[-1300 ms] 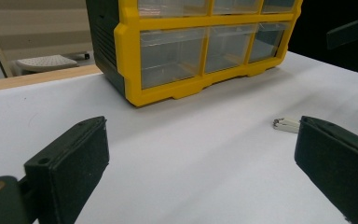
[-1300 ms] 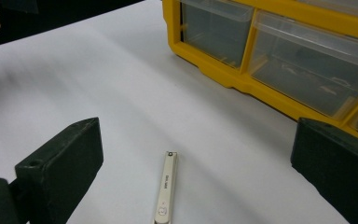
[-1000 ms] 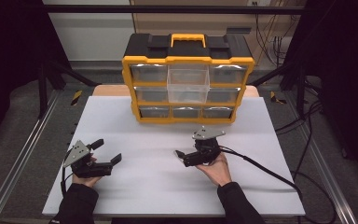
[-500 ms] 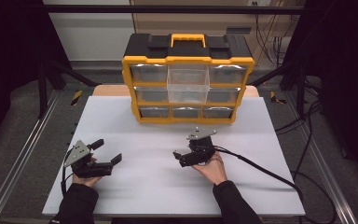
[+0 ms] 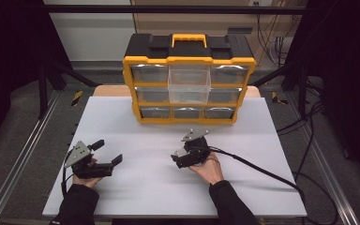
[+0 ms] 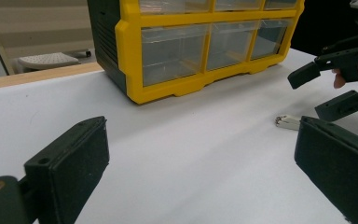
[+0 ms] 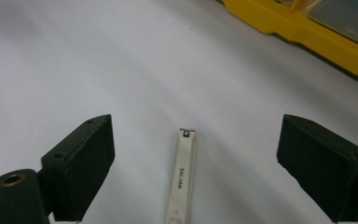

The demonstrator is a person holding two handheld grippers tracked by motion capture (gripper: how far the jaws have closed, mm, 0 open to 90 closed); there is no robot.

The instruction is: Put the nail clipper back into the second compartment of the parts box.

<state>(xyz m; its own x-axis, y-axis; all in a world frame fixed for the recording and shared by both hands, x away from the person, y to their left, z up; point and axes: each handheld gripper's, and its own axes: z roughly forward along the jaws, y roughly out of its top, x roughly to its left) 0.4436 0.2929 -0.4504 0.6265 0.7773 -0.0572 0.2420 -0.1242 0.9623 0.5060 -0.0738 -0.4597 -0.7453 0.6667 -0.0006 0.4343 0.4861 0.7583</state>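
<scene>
I've got the yellow-and-black plastic drawer cabinet w/ clear drawers (image 5: 189, 79) at the far edge of the white tabletop (image 5: 272, 187), centred; one clear top-middle drawer sticks out toward me. Small flat silver metal nail clipper (image 7: 182, 179) lies on the tabletop near the middle, between the jaws of my right gripper (image 7: 193, 163), not touched by either. Right gripper (image 5: 187, 152) is spread wide, nothing held, low over the clipper. Left gripper (image 5: 104, 155) sits near the front-left corner, jaws also apart, empty, resting by the tabletop. From the left gripper view the clipper (image 6: 287, 122) end shows just below the right gripper (image 6: 328, 88), cabinet (image 6: 168, 56) beyond.
</scene>
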